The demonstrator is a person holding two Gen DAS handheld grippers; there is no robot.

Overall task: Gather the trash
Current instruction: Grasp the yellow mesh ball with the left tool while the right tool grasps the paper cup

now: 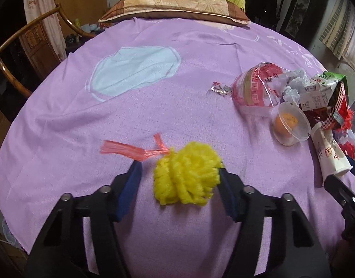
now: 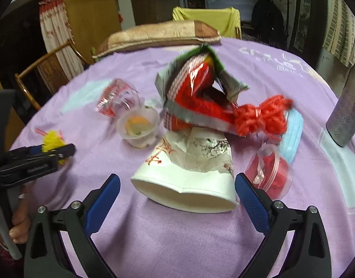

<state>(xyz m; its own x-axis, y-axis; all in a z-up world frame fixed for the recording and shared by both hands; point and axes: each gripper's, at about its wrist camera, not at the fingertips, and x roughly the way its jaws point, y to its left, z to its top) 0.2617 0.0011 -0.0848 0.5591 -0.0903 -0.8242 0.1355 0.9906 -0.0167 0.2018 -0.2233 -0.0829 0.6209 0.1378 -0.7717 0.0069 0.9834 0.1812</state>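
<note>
A yellow yarn pompom (image 1: 188, 177) with a pink plastic strip (image 1: 131, 149) lies on the purple cloth (image 1: 154, 106). My left gripper (image 1: 179, 169) is open around it, the right finger touching it. A trash pile sits at right: a clear wrapper (image 1: 256, 88), a plastic cup with orange food (image 1: 289, 122), a carton (image 1: 316, 90). My right gripper (image 2: 177, 181) is open around the rim of a crushed paper cup (image 2: 189, 178). Behind it lie a red snack bag (image 2: 193, 97), red yarn (image 2: 260, 115), a blue mask (image 2: 292, 136) and a cup of red shreds (image 2: 270, 176).
A brown pillow (image 1: 175, 7) lies at the far edge. A wooden chair (image 1: 22, 46) stands at left. A grey metal cylinder (image 2: 346, 115) stands at right. The left gripper and pompom (image 2: 52, 141) show at left in the right wrist view.
</note>
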